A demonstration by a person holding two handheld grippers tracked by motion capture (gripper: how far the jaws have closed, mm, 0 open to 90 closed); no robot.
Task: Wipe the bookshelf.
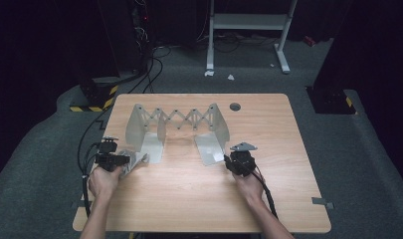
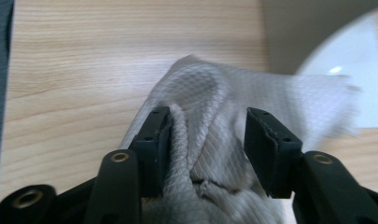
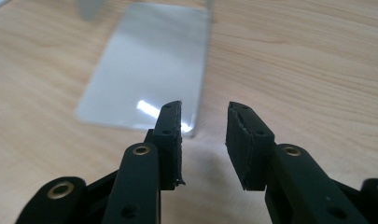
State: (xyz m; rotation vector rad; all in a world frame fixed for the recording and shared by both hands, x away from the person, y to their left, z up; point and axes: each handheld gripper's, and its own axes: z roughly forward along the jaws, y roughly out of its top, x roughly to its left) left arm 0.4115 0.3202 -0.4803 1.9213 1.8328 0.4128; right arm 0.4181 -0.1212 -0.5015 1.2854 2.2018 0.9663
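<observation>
A grey waffle-weave cloth [image 1: 136, 160] lies at the table's left, against the left foot plate of a metal accordion rack [image 1: 176, 119]. My left gripper [image 1: 123, 159] is open, and the bunched cloth [image 2: 210, 140] sits between its jaws, touching the left pad [image 2: 161, 140]. My left gripper [image 2: 207, 114] points at the rack's foot [image 2: 350, 56]. My right gripper [image 1: 230, 162] stands open and empty just in front of the rack's right foot plate [image 1: 211, 148]. In the right gripper view, the jaws of the right gripper [image 3: 205, 106] hover at the near corner of that plate [image 3: 144, 65].
The wooden table [image 1: 189, 199] has a round cable hole [image 1: 235, 106] at the back. Its front half is bare wood. Cables trail from both grippers off the front edge. A white desk frame [image 1: 249, 22] and black stands sit on the floor beyond.
</observation>
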